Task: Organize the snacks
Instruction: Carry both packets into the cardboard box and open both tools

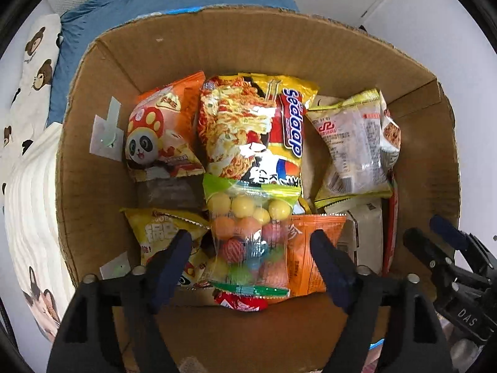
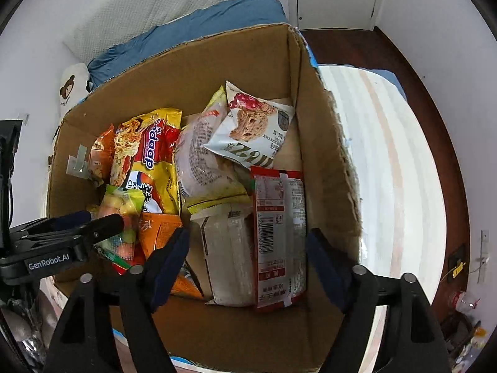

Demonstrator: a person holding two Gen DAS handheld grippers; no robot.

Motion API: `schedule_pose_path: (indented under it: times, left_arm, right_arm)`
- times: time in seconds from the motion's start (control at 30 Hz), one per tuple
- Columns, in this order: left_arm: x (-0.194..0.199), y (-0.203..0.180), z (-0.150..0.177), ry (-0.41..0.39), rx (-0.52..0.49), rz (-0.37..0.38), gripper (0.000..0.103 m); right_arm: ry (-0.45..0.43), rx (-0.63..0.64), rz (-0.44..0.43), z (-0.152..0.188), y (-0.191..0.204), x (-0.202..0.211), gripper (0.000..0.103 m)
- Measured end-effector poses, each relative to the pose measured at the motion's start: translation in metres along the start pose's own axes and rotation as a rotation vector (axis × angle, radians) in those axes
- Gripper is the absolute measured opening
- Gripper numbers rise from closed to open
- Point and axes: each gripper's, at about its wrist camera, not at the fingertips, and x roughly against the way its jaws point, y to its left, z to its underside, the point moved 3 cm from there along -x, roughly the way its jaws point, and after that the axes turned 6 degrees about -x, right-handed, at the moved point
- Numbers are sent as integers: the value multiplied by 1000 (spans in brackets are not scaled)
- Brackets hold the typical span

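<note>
A cardboard box (image 1: 236, 43) holds several snack packs. In the left wrist view a clear bag of coloured candy balls (image 1: 248, 233) lies between the fingers of my open left gripper (image 1: 251, 258), which hangs just above it. Behind it lie a yellow Sedaap noodle pack (image 1: 251, 130), an orange panda pack (image 1: 158, 133) and a pale green-edged pack (image 1: 354, 143). In the right wrist view my open right gripper (image 2: 248, 264) hovers over a red-edged pack (image 2: 279, 233) and a white pack (image 2: 226, 255). An oat biscuit pack (image 2: 251, 127) leans on the box (image 2: 192, 74) wall.
The box stands on a bed with a white striped cover (image 2: 388, 161), a blue pillow (image 1: 161, 9) and a bear-print pillow (image 1: 34, 71). My right gripper shows at the right edge of the left wrist view (image 1: 435, 233). Dark wood floor (image 2: 435, 99) lies beyond the bed.
</note>
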Motion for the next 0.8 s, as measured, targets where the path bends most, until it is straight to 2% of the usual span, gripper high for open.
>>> schedule_pose_path:
  times: [0.07, 0.2, 0.43, 0.8]
  left_arm:
    - [0, 1, 0, -5, 8, 11, 78]
    - [2, 5, 1, -17, 10, -15, 79]
    - [6, 7, 12, -24, 21, -61, 79]
    - [28, 11, 37, -76, 26, -77, 79]
  right_arm:
    - [10, 6, 3, 0, 2, -2, 87]
    - [14, 21, 25, 0, 9, -1, 94]
    - [14, 21, 53, 3, 10, -2, 94]
    - [-13, 26, 76, 11, 12, 10, 95]
